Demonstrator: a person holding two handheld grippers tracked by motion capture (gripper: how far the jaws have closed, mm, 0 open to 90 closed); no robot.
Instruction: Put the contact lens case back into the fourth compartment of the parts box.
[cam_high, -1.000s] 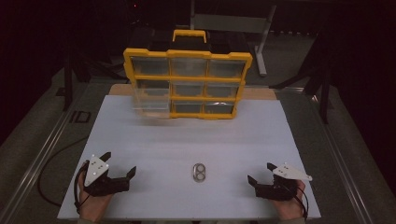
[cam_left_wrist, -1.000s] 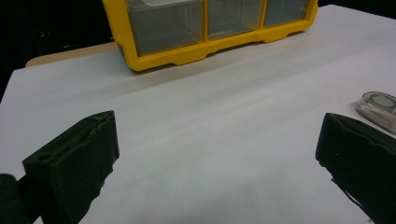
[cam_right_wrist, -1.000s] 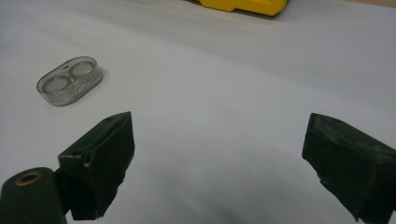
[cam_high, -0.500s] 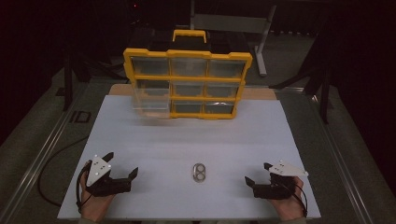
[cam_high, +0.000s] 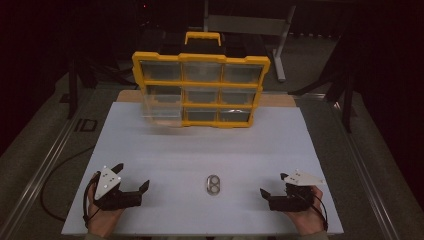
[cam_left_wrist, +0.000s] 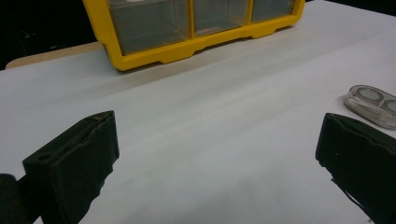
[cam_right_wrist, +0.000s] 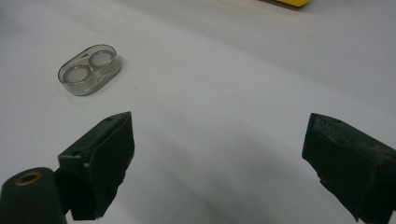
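From above the near edge of the table (cam_high: 210, 150), I am looking at a white surface with a small clear two-welled case (cam_high: 213, 185) lying flat near the front, midway between the two hands. The left claw (cam_high: 131, 189) is resting at the near left with its jaws apart and holding nothing; the right claw (cam_high: 274, 196) is sitting at the near right, likewise spread and empty. A yellow compartment organizer (cam_high: 200, 90) is standing at the far side, well apart from the case, with a clear drawer (cam_high: 161, 111) jutting out at its lower left.

Along the left claw (cam_left_wrist: 215, 154), the jaws are gaping wide over bare table, the case (cam_left_wrist: 371, 105) lying off to the right and the organizer's yellow frame (cam_left_wrist: 187, 49) beyond.

Along the right claw (cam_right_wrist: 217, 154), the jaws are also standing wide, the case (cam_right_wrist: 89, 69) lying ahead and to the left, untouched.

Nothing is being gripped yet; reaching, grasping the case and carrying it all seem to be left.
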